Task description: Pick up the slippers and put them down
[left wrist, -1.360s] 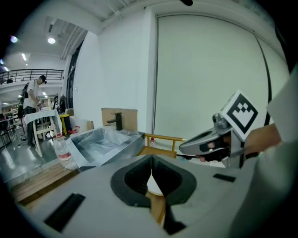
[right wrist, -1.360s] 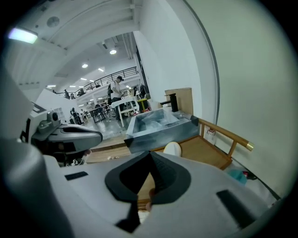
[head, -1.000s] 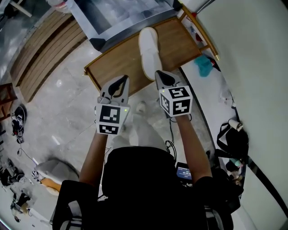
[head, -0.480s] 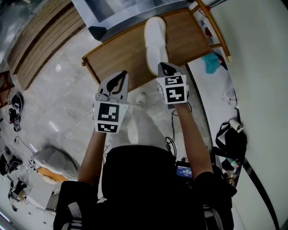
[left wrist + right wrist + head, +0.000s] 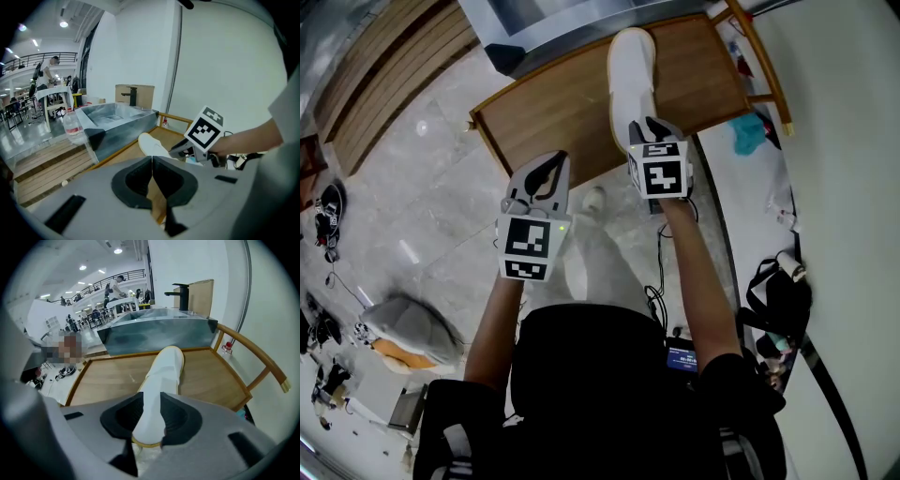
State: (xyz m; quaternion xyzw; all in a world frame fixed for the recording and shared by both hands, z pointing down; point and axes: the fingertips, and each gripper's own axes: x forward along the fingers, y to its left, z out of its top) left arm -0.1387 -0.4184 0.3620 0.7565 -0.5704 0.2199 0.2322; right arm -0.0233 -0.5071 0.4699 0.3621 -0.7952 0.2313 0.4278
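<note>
No word, number or brand can be read in any view. The white marker cubes (image 5: pixel 528 248) carry only black square patterns, without letters or digits.

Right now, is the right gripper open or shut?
Open: right gripper jaws have just been opening, standing apart with the slipper heel between.

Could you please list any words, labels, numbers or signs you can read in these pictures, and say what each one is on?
No readable text anywhere.
Marker cubes: black-and-white square patterns only, no letters.
Water bottle label: too blurred to read.
Small blue screen: too small to read.
</note>
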